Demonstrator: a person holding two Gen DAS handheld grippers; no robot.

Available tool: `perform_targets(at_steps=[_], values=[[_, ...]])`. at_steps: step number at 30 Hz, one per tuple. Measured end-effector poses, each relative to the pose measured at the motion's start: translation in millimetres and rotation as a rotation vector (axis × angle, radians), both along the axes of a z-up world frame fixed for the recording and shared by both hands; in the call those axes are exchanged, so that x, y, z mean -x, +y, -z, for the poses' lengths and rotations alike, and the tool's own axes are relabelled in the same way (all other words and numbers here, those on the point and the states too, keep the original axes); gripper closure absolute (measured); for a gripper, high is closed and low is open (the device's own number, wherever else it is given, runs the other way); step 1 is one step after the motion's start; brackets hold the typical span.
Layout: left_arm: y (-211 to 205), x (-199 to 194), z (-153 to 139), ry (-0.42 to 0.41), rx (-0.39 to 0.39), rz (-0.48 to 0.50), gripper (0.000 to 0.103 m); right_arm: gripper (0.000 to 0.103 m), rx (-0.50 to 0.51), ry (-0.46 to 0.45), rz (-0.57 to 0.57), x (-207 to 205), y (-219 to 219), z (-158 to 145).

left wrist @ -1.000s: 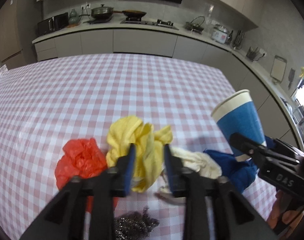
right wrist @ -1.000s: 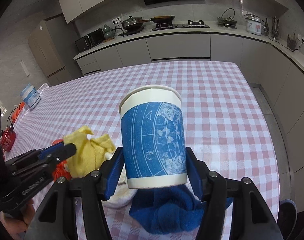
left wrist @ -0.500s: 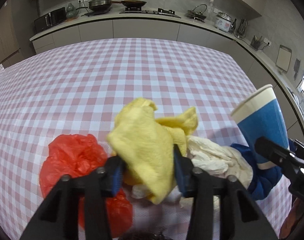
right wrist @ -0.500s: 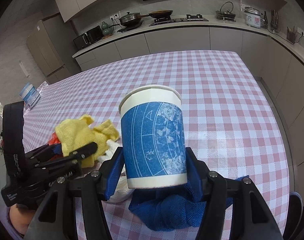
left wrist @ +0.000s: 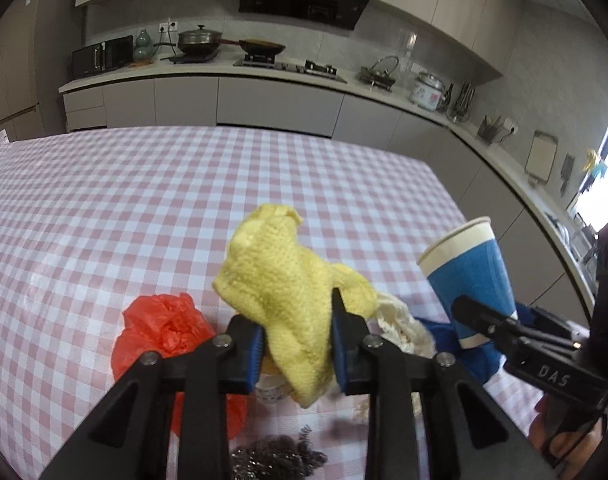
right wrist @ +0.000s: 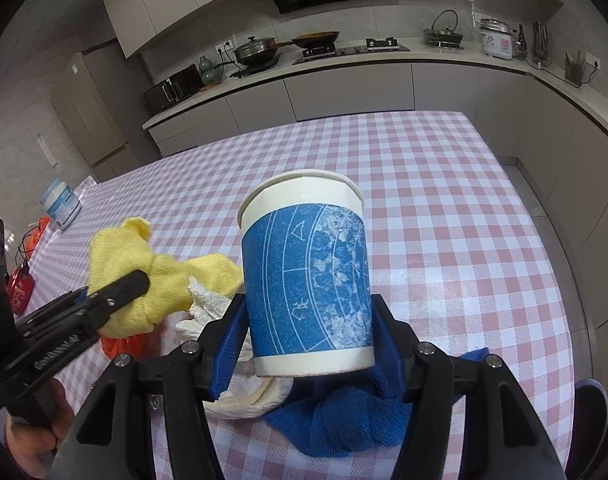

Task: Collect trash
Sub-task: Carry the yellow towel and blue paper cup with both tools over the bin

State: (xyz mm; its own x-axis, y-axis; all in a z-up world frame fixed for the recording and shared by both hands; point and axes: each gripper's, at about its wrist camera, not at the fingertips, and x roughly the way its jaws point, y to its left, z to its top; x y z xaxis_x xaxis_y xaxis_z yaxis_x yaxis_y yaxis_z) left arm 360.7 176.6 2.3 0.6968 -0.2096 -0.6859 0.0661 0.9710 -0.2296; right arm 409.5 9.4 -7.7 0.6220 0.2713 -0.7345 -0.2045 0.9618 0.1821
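Lifted since a second ago, one yellow cloth (left wrist: 288, 304) hangs clamped in the left gripper (left wrist: 298, 344) above the table (left wrist: 144, 200). Right gripper (right wrist: 309, 344) clamps one blue cup (right wrist: 307, 292); one red bag (left wrist: 160, 328), one blue cloth (right wrist: 343, 420) lie below.

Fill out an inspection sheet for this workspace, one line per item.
Surface: table under a pink-and-white checked cloth.
Job's things: yellow cloth lifted off the pile; blue paper cup upright; red bag, white rag, blue cloth and steel wool on the table.
Clutter: white tub and a red item at the table's far left edge.
Grippers: left gripper jaws shut on the yellow cloth; right gripper jaws clamp the cup.
Cables: a thin one beside the red item.
Surroundings: kitchen counter with pots, hob, rice cooker.
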Motion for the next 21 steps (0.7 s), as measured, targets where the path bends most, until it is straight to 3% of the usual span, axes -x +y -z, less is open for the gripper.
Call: perform_targets(at_steps=[8,21], values=[[-9.5,20.6,-27.1,-0.067,0.000,-0.007,0.074,0.041,-0.011,-0.052,-0.003,24.7,-17.2,-23.1],[-55.4,62.8,-25.6,-0.070,0.005,-0.006,0.074,0.041,-0.011,-0.046,-0.026,71.4,-61.8,-24.6]])
